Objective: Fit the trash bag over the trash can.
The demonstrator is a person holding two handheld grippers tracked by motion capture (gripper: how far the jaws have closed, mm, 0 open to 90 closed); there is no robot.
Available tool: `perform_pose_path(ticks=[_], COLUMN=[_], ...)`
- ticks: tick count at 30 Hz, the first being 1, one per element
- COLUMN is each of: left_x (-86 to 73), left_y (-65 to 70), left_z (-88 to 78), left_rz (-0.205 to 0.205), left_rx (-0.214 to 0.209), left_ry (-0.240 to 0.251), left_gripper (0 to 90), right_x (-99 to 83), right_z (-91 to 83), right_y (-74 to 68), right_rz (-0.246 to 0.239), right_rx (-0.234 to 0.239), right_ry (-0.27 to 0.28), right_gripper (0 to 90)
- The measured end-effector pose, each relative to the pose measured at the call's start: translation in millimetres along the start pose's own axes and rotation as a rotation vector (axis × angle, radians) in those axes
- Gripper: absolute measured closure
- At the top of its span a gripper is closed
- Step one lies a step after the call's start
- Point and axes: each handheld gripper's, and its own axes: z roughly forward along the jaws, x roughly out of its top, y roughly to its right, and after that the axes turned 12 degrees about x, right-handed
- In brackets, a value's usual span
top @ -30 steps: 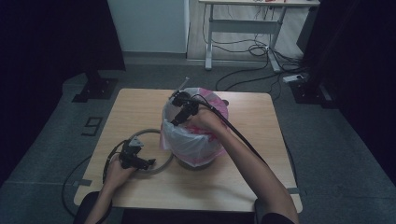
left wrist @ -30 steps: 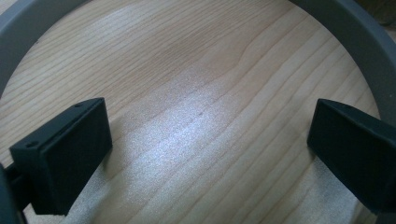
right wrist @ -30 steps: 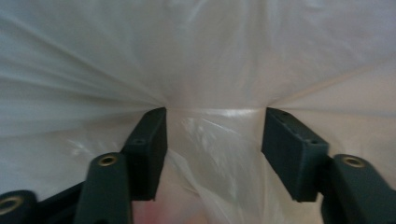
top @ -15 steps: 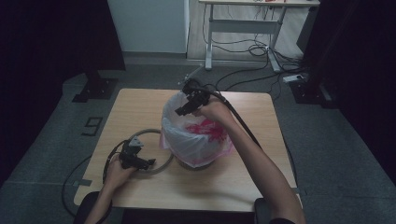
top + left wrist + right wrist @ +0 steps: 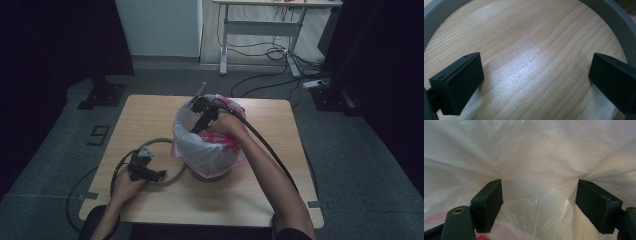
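White plastic bag [image 5: 207, 147] w/ pink print lining a bin at table [image 5: 150, 112] centre. Right gripper [image 5: 196, 131] dipped inside bag mouth, near its far-left rim; jaws just been opening, now spread wide, bag film in the gap but not pinched, so released. Left gripper [image 5: 161, 174] resting low on tabletop at front left, just beside the bin, inside grey ring [image 5: 162, 142]; jaws apart, bare wood between them, grasping nothing. Cables trailing off both.
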Motion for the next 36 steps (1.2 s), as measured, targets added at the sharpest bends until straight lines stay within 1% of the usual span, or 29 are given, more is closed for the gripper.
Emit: perform_pose_path(ticks=[1, 2, 3, 4, 5, 6, 7, 8, 9, 10, 12, 13, 14, 15, 16, 18, 19, 21, 23, 24, 26, 27, 28, 29, 30, 31, 33, 34, 36], left_x=[0.0, 0.1, 0.0, 0.0, 0.0, 0.1, 0.1, 0.1, 0.1, 0.1, 0.1, 0.1, 0.1, 0.1, 0.1, 0.1, 0.1, 0.1, 0.0, 0.1, 0.1, 0.1, 0.1, 0.1, 0.1, 0.1, 0.1, 0.1, 0.2], left_y=[-0.1, -0.1, -0.1, -0.1, -0.1, -0.1, -0.1, 0.0, 0.0, 0.0, 0.1, 0.1, 0.3, 0.3, 0.5, 0.5, 0.5, 0.5, 0.6, 0.5, 0.5, 0.5, 0.5, 0.5, 0.5, 0.5, 0.5, 0.5, 0.4], left_z=[0.0, -0.1, 0.0, 0.0, 0.0, -0.1, 0.0, 0.0, 0.0, 0.0, 0.0, 0.0, 0.1, 0.0, 0.0, 0.0, 0.0, 0.0, 0.0, 0.0, 0.0, 0.0, 0.0, 0.0, 0.0, 0.0, 0.0, 0.0, 0.0], left_rz=[0.002, 0.002, 0.002, 0.002, 0.001, 0.002, 0.001, 0.001, 0.001, 0.0, -0.001, -0.001, -0.003, -0.002, -0.003, -0.003, -0.003, -0.003, -0.005, -0.003, -0.003, -0.003, -0.004, -0.004, -0.004, -0.005, -0.004, -0.005, -0.004], left_rx=[0.0, 0.001, 0.001, 0.001, 0.001, 0.002, 0.002, 0.002, 0.002, 0.001, 0.002, 0.002, 0.001, 0.001, 0.001, 0.001, 0.001, 0.001, 0.0, 0.001, 0.001, 0.001, 0.001, 0.001, 0.001, 0.001, 0.002, 0.002, 0.003], left_ry=[0.0, 0.0, 0.0, 0.0, 0.0, 0.0, 0.0, 0.0, 0.0, 0.0, 0.0, 0.0, 0.0, 0.0, 0.0, 0.0, 0.0, -0.001, -0.001, -0.001, 0.0, 0.0, 0.0, 0.0, -0.001, -0.001, -0.001, -0.001, -0.001], left_gripper=[0.0, 0.0, 0.0, 0.0, 0.0, 0.0, 0.0, 0.0, 0.0, 0.0, 0.0, 0.0, 0.0, 0.0, 0.0, 0.0, 0.0, 0.0, 0.0, 0.0, 0.0, 0.0, 0.0, 0.0, 0.0, 0.0, 0.0, 0.0, 0.0], right_x=[0.2, 0.4, 0.4, 0.4, 0.2, 0.2, 0.2, 0.1, 0.1, -0.2, -0.8, -0.8, -0.8, -0.7, 0.8, 3.0, 3.0, 4.5, 6.4, 8.2, 8.4, 8.2, 8.1, 8.1, 8.3, 8.7, 8.4, 7.8, 5.2], right_z=[-4.6, -18.0, -24.0, -24.0, -32.2, -42.8, -50.5, -59.9, -59.9, -60.1, -49.6, -49.6, -41.1, -31.7, -11.3, 0.6, 0.6, 12.1, 22.6, 22.9, 21.8, 18.4, 10.1, 10.1, 4.4, -8.0, -19.8, -26.2, -38.9], right_y=[-1.0, -4.5, -6.7, -6.7, -10.0, -14.7, -18.8, -28.5, -28.5, -43.1, -51.6, -51.6, -54.5, -55.7, -52.7, -45.4, -45.4, -37.8, -33.9, -35.3, -35.7, -36.3, -36.5, -36.5, -36.4, -37.4, -38.6, -38.7, -37.8], right_rz=[-0.013, -0.014, -0.018, -0.018, -0.037, -0.045, -0.049, -0.063, -0.063, -0.086, -0.092, -0.092, -0.091, -0.103, -0.076, -0.042, -0.042, -0.016, 0.0, -0.032, -0.041, -0.051, -0.058, -0.058, -0.066, -0.077, -0.09, -0.095, -0.103], right_rx=[0.004, 0.002, 0.005, 0.005, 0.005, 0.005, 0.01, 0.036, 0.036, 0.074, 0.096, 0.096, 0.098, 0.083, 0.049, 0.042, 0.042, 0.038, 0.042, 0.026, 0.024, 0.028, 0.042, 0.042, 0.053, 0.078, 0.097, 0.106, 0.107], right_ry=[0.02, 0.067, 0.085, 0.085, 0.116, 0.16, 0.191, 0.232, 0.232, 0.239, 0.197, 0.197, 0.163, 0.128, 0.074, 0.047, 0.047, 0.021, -0.033, -0.043, -0.037, -0.023, 0.012, 0.012, 0.025, 0.057, 0.082, 0.098, 0.123], right_gripper=[20.7, 20.3, 20.2, 20.2, 20.2, 20.2, 20.0, 17.2, 17.2, 13.7, 13.6, 13.6, 13.6, 13.5, 14.3, 12.4, 12.4, 13.3, 13.7, 13.9, 14.4, 14.4, 13.7, 13.7, 13.7, 13.4, 13.3, 13.3, 13.2])
